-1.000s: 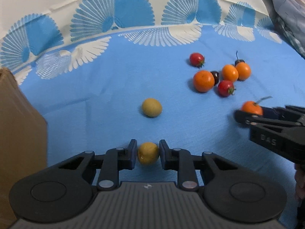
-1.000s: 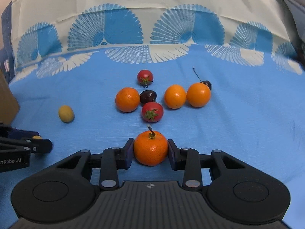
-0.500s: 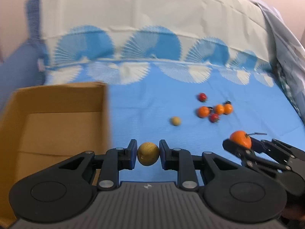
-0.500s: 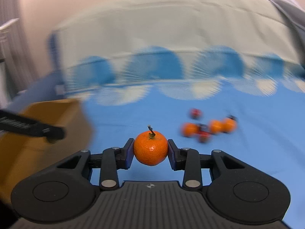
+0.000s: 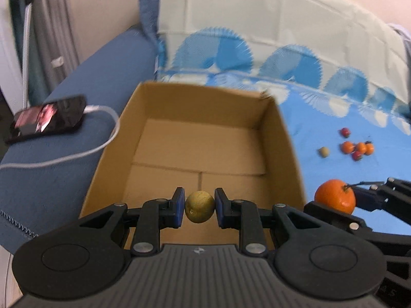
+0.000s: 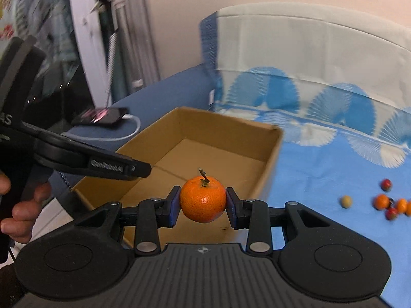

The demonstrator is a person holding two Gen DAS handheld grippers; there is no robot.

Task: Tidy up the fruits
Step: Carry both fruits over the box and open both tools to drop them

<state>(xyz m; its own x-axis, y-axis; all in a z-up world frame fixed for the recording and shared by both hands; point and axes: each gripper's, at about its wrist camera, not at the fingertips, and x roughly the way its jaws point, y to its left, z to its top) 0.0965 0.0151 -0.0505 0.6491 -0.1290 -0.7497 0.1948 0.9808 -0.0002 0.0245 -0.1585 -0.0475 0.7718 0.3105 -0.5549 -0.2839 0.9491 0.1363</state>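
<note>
Left wrist view: left gripper [image 5: 199,206] is clamped on a yellow-green kumquat [image 5: 199,206], held over the near edge of the open cardboard box [image 5: 287,138]. Right gripper [image 6: 203,200] pinches a stemmed mandarin [image 6: 203,199], box at 11 o'clock. "GenRobot.AI" reads on the other tong's side. Loose fruits [image 5: 355,148] sit on the blue cloth [image 5: 334,164] at 2 o'clock; phone [image 5: 48,118] at 10.

left hand-held gripper [image 5: 199,206] | moved from cloth to over cardboard box [image 5: 205,138] | right hand-held gripper [image 6: 203,206] likewise
</note>
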